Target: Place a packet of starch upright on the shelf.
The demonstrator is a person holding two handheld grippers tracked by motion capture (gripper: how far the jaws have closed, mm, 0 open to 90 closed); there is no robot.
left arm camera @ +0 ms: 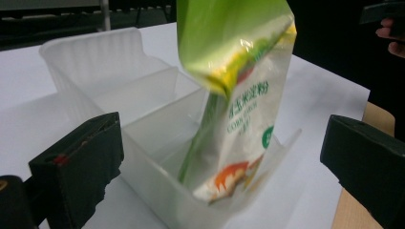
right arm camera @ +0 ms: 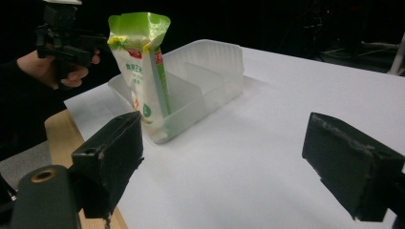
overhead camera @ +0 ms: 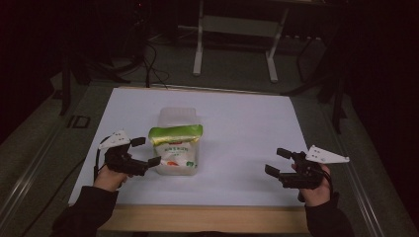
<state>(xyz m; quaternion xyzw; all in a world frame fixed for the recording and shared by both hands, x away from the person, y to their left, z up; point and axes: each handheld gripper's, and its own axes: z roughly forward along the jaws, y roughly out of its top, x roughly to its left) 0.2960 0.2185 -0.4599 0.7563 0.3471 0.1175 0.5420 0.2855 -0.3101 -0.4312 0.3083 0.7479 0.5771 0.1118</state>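
1. Nearest the high camera, two dark sleeves come in from the bottom edge over the wooden front strip point(overhead camera: 197, 219) of the worktop point(overhead camera: 247, 128).
2. The left gripper point(overhead camera: 146, 151) sits at the near left of the white sheet, its jaws wide apart and empty, one tip just beside the bin point(overhead camera: 177, 116).
3. In the left gripper view the jaws stand on either side of the bin point(left arm camera: 95, 71) without touching it; the bag point(left arm camera: 234, 90) rises between them, farther off.
4. The right gripper point(overhead camera: 278, 161) hovers at the near right, well apart from the bin, jaws wide and holding nothing.
5. In the right gripper view its two black jaws frame bare white sheet, with the bin point(right arm camera: 210, 71) and bag point(right arm camera: 143, 62) beyond, and the left gripper point(right arm camera: 67, 36) in a hand behind them.
6. The bag point(overhead camera: 175, 148) stands upright in the near compartment of the bin, leaning a little; its green top sticks up above the rim.
7. The bag is white lower down, with printed text and an orange mark near its base.
8. The bin is clear plastic, with a divider across it; the far compartment holds nothing.
9. Beyond the worktop, a white frame stand point(overhead camera: 234, 34) and cables lie on the dim floor.
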